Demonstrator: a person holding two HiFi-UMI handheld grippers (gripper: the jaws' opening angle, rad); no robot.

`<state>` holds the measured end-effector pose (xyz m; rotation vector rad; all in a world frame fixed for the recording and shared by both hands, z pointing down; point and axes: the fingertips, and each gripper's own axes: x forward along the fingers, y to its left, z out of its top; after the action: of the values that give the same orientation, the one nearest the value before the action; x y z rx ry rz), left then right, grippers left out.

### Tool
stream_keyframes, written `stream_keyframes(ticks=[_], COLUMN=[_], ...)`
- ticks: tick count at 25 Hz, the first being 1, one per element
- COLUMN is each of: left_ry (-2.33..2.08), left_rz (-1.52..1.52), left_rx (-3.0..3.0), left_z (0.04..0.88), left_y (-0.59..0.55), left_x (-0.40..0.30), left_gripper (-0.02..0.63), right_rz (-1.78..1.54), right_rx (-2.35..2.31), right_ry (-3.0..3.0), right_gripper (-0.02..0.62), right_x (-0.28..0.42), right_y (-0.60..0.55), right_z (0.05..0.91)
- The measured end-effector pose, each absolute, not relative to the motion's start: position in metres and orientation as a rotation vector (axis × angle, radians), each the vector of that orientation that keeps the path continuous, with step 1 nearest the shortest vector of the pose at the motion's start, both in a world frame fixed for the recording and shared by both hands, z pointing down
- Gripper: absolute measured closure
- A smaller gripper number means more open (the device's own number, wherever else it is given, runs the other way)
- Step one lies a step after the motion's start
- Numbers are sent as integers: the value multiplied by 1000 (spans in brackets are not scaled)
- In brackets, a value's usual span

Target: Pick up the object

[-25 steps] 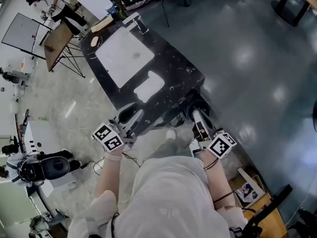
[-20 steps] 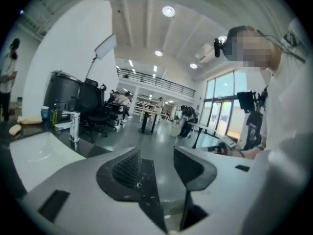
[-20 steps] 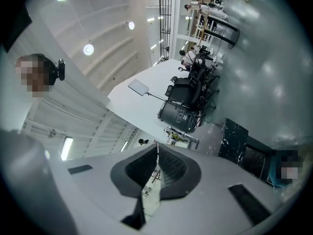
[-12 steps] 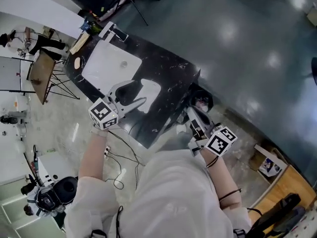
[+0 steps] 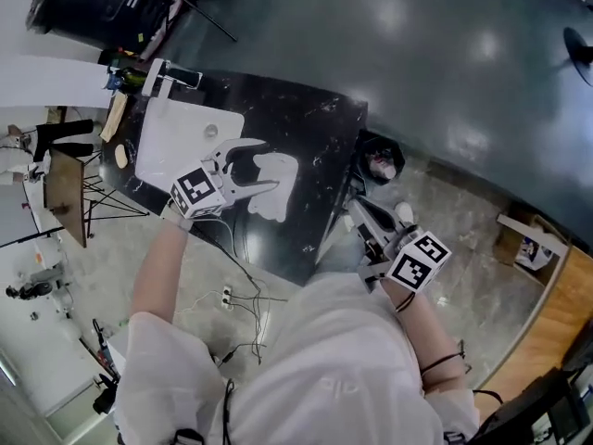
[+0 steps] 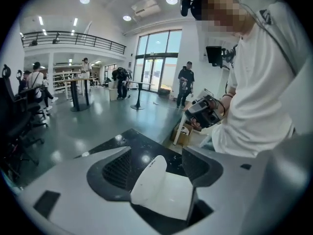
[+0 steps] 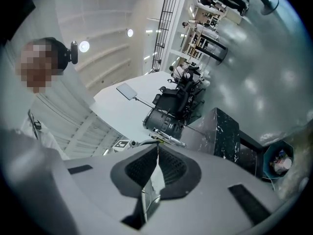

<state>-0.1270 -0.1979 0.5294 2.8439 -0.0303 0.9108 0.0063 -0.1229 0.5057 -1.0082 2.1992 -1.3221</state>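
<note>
Over the black marbled table (image 5: 320, 133), the head view shows my left gripper (image 5: 267, 165) with its jaws opening around the thin white piece of irregular-edged sheet (image 5: 285, 170). The piece lies near the table's middle, with a larger white rectangular board (image 5: 176, 142) at its ten o'clock. My right gripper (image 5: 355, 211) hangs off the table edge at about four o'clock from the piece, well apart from it.

From the left gripper view, the left gripper (image 6: 156, 151) has the white piece (image 6: 161, 192) between its pads, but neither pad presses on it. One edge curls up towards the nine o'clock pad.

From the right gripper view, the right gripper (image 7: 157, 148) has its pads together on nothing.

My worry is how thin the piece is. If I close too high the pads meet above it, and if I close too low they scrape the table and push it away. Catching only the curled edge could let it slip out as I lift.
</note>
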Motion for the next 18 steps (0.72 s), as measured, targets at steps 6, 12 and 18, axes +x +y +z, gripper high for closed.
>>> stream_keyframes(ticks=[6, 12, 18], left_ry=[154, 247, 280], left_rz=[893, 875, 797], left_rx=[2818, 2780, 2747], left_z=[564, 591, 603], left_y=[-199, -197, -195], left_x=[-123, -121, -116], left_gripper=[299, 299, 299], right_rz=[-1354, -1387, -1409], right_rx=[-1059, -1120, -1154], right_ry=[2185, 2160, 2138], right_gripper=[572, 572, 572], right_x=[-8, -7, -3], right_y=[-117, -114, -113], right_z=[524, 543, 557])
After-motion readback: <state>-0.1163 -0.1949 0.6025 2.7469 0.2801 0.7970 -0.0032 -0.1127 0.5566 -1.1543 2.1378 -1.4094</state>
